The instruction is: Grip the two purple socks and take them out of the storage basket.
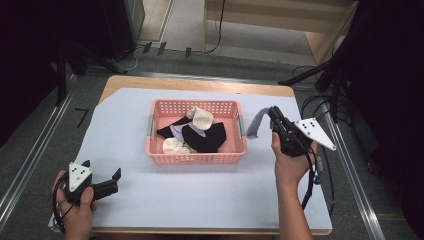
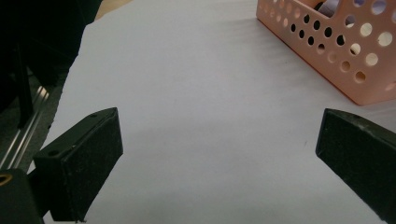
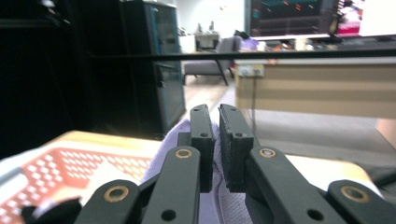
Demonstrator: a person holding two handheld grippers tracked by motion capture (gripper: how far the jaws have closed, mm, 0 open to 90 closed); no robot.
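A pink perforated basket (image 1: 192, 159) stands mid-table, holding black (image 1: 202, 137), cream (image 1: 202, 117) and lavender fabric pieces. My right gripper (image 1: 273, 112) is just right of the basket, raised off the table and shut on a lavender fabric piece (image 1: 255, 125) that hangs toward the basket's right wall. In the right gripper view the jaws (image 3: 216, 140) pinch this lavender fabric (image 3: 175, 137), with the basket (image 3: 70, 163) at lower left. My left gripper (image 1: 102, 170) rests at the table's near left, open with nothing between its jaws (image 2: 219, 154).
A pale sheet (image 1: 200, 190) covers the wooden table. The basket's corner (image 2: 336, 60) shows at upper right in the left gripper view. Cables and dark stands lie beyond the table's right edge (image 1: 320, 105).
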